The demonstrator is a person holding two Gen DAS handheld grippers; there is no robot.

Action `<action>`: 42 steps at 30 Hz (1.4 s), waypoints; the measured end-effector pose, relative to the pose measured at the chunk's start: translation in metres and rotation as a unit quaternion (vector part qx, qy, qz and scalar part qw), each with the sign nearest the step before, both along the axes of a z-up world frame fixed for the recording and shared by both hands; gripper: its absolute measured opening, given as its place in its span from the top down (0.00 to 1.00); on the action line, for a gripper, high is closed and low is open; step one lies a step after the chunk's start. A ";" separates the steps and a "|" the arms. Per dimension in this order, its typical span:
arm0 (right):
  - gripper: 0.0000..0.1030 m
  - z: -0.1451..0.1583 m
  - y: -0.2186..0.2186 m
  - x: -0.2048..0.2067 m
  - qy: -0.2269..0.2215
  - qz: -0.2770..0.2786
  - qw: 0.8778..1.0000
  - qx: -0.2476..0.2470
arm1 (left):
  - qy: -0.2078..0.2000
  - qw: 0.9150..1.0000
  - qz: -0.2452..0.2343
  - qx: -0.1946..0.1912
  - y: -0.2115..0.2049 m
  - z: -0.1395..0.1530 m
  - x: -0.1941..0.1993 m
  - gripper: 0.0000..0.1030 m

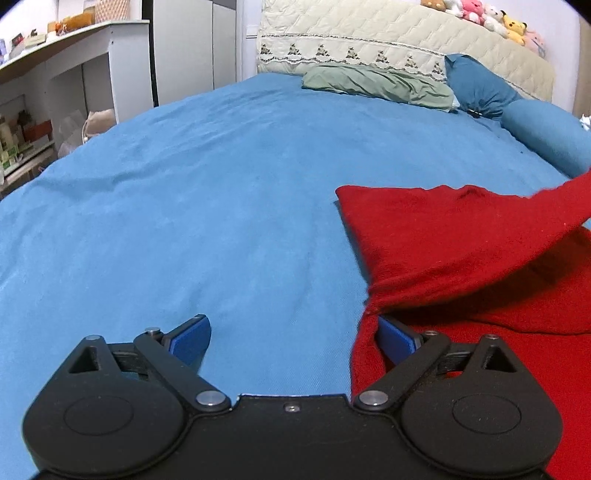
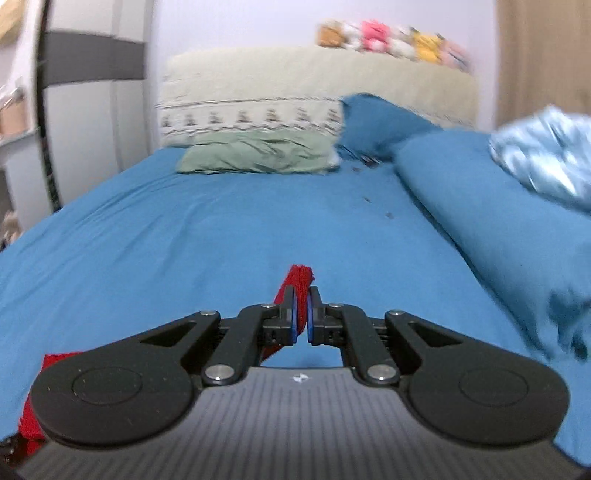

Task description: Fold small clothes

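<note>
Red cloth (image 1: 461, 236) lies on the blue bed (image 1: 221, 184), at the right side of my left wrist view. One part of it is flat on the sheet, and a corner is lifted and stretched up toward the right edge of the picture, so a fold hangs over the lower layer.

My left hand-held gripper (image 1: 293, 334) is wide open and holds nothing. Its left finger (image 1: 192, 338) is over bare sheet. Its right finger (image 1: 395, 338) is at the near edge of the cloth, and the red fabric is just beside its blue pad; I cannot tell if they touch.

My right hand-held gripper (image 2: 302, 312) is closed, with a thin bunch of the red cloth (image 2: 299, 277) pinched between its pads. The bunch sticks out a little past the fingertips, and more red fabric hangs below the left side of the gripper body. This view is blurred.

At the far end of the bed I see a green pillow (image 1: 376, 83) lying flat and a blue pillow (image 1: 476, 88) beside it, both against a cream quilted headboard (image 1: 369, 40). Soft toys (image 1: 484, 14) sit in a row on top of the headboard. A rolled blue blanket (image 2: 480, 206) lies along the right side of the bed, with a pale blue cloth (image 2: 543, 155) on it. A white shelf (image 1: 74, 55) stands left of the bed.
</note>
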State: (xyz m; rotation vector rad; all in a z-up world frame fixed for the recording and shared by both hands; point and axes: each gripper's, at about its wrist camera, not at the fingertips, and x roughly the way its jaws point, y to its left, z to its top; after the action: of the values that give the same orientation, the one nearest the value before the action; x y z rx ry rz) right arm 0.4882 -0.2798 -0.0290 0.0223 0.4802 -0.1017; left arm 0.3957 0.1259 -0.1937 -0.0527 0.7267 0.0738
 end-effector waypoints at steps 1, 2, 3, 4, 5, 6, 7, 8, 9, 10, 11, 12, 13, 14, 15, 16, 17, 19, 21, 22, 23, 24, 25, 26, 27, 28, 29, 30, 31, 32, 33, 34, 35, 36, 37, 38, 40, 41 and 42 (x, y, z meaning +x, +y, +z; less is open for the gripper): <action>0.81 -0.004 -0.010 -0.001 0.006 -0.005 1.000 0.012 | 0.001 1.000 0.000 0.002 -0.001 0.000 -0.001 0.05; 0.81 -0.011 -0.019 -0.003 0.011 -0.012 1.000 0.022 | 0.003 1.000 0.000 0.007 -0.002 -0.001 -0.001 0.05; 0.81 -0.019 -0.024 -0.004 0.019 -0.014 0.999 0.030 | 0.005 1.000 -0.001 0.012 -0.003 -0.001 -0.001 0.05; 0.81 -0.025 -0.029 -0.007 0.025 -0.017 0.999 0.033 | 0.007 1.000 0.000 0.016 -0.004 -0.001 -0.003 0.05; 0.81 -0.034 -0.034 -0.008 0.031 -0.021 0.999 0.036 | 0.010 1.000 0.002 0.016 -0.003 -0.001 -0.004 0.05; 0.81 -0.043 -0.037 -0.010 0.038 -0.022 0.998 0.038 | 0.013 1.000 0.005 0.014 -0.003 -0.001 -0.005 0.05; 0.81 -0.052 -0.040 -0.012 0.047 -0.022 0.998 0.040 | 0.017 1.000 0.007 0.012 -0.002 -0.001 -0.007 0.05; 0.81 -0.063 -0.043 -0.015 0.056 -0.023 0.997 0.042 | 0.018 1.000 0.008 0.011 -0.001 0.000 -0.008 0.05; 0.80 -0.073 -0.045 -0.018 0.065 -0.024 0.996 0.047 | 0.018 1.000 0.008 0.011 -0.001 0.000 -0.009 0.05; 0.80 -0.082 -0.046 -0.021 0.074 -0.025 0.996 0.051 | 0.019 1.000 0.007 0.014 -0.002 0.001 -0.010 0.05; 0.80 -0.091 -0.049 -0.025 0.084 -0.028 0.995 0.054 | 0.018 1.000 0.006 0.019 -0.004 0.002 -0.011 0.05; 0.78 -0.100 -0.051 -0.030 0.094 -0.031 0.994 0.054 | 0.016 1.000 0.004 0.025 -0.007 0.005 -0.012 0.07; 0.77 -0.108 -0.054 -0.035 0.107 -0.037 0.992 0.054 | 0.014 0.999 -0.002 0.032 -0.011 0.009 -0.013 0.07; 0.70 -0.114 -0.057 -0.039 0.116 -0.043 0.991 0.055 | 0.007 0.999 -0.012 0.038 -0.014 0.014 -0.015 0.07; 0.48 -0.118 -0.059 -0.047 0.121 -0.044 0.990 0.054 | -0.004 0.999 -0.027 0.040 -0.018 0.019 -0.018 0.07; 0.32 -0.123 -0.058 -0.057 0.122 -0.045 0.990 0.049 | -0.016 0.998 -0.044 0.039 -0.024 0.025 -0.022 0.07; 0.10 -0.126 -0.059 -0.065 0.116 -0.045 0.992 0.038 | -0.025 0.997 -0.063 0.037 -0.031 0.031 -0.027 0.07; 0.06 -0.126 -0.056 -0.074 0.096 -0.026 0.995 0.015 | -0.042 0.993 -0.104 0.033 -0.044 0.038 -0.033 0.05; 0.06 -0.125 -0.050 -0.074 0.086 0.012 0.996 0.010 | -0.047 0.989 -0.136 0.030 -0.057 0.039 -0.028 0.05; 0.06 -0.124 -0.046 -0.071 0.080 0.028 0.996 0.016 | -0.048 0.988 -0.146 0.031 -0.062 0.039 -0.022 0.05; 0.06 -0.124 -0.042 -0.067 0.077 0.039 0.996 0.027 | -0.051 0.987 -0.152 0.029 -0.066 0.039 -0.014 0.05; 0.06 -0.124 -0.038 -0.062 0.077 0.052 0.995 0.042 | -0.054 0.986 -0.157 0.022 -0.068 0.038 -0.004 0.05; 0.06 -0.126 -0.034 -0.055 0.082 0.060 0.993 0.055 | -0.054 0.986 -0.159 0.008 -0.069 0.038 0.009 0.05; 0.04 -0.130 -0.033 -0.049 0.091 0.063 0.992 0.064 | -0.050 0.986 -0.157 -0.007 -0.068 0.038 0.021 0.05; 0.04 -0.134 -0.030 -0.042 0.103 0.067 0.990 0.074 | -0.046 0.986 -0.156 -0.023 -0.066 0.040 0.033 0.05; 0.04 -0.141 -0.031 -0.035 0.117 0.069 0.988 0.080 | -0.044 0.986 -0.159 -0.041 -0.063 0.041 0.047 0.05; 0.04 -0.150 -0.033 -0.030 0.132 0.064 0.986 0.076 | -0.042 0.984 -0.164 -0.052 -0.062 0.041 0.058 0.05; 0.03 -0.156 -0.034 -0.030 0.135 0.061 0.987 0.069 | -0.039 0.983 -0.168 -0.060 -0.062 0.042 0.068 0.05; 0.02 -0.159 -0.035 -0.032 0.128 0.063 0.988 0.059 | -0.037 0.982 -0.175 -0.069 -0.062 0.043 0.077 0.05; 0.02 -0.161 -0.035 -0.035 0.120 0.070 0.989 0.051 | -0.031 0.980 -0.182 -0.080 -0.060 0.042 0.087 0.05; 0.02 -0.161 -0.034 -0.038 0.117 0.075 0.989 0.044 | -0.020 0.978 -0.185 -0.093 -0.057 0.039 0.096 0.05; 0.02 -0.161 -0.032 -0.041 0.116 0.079 0.989 0.038 | -0.004 0.977 -0.185 -0.106 -0.053 0.032 0.104 0.05; 0.01 -0.160 -0.031 -0.042 0.115 0.083 0.989 0.033 | 0.017 0.977 -0.181 -0.112 -0.050 0.023 0.114 0.05; 0.01 -0.160 -0.031 -0.042 0.114 0.087 0.989 0.030 | 0.034 0.978 -0.175 -0.107 -0.048 0.015 0.122 0.05; 0.01 -0.159 -0.030 -0.044 0.114 0.090 0.989 0.028 | 0.033 0.979 -0.178 -0.099 -0.046 0.011 0.123 0.05; 0.01 -0.159 -0.031 -0.042 0.115 0.094 0.989 0.027 | 0.023 0.979 -0.183 -0.085 -0.048 0.010 0.122 0.05; 0.01 -0.157 -0.031 -0.040 0.115 0.097 0.988 0.031 | 0.024 0.980 -0.186 -0.061 -0.055 0.010 0.121 0.03; 0.01 -0.158 -0.033 -0.040 0.112 0.096 0.989 0.033 | 0.027 0.981 -0.185 -0.047 -0.061 0.012 0.119 0.03; 0.01 -0.155 -0.036 -0.045 0.104 0.097 0.989 0.036 | 0.029 0.982 -0.183 -0.033 -0.066 0.016 0.116 0.03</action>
State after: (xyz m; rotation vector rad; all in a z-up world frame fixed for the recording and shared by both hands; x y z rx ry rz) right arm 0.4433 -0.3153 -0.1835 0.0349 0.6918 0.1053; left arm 0.5115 0.0603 -0.1774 0.0213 0.7874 -0.3013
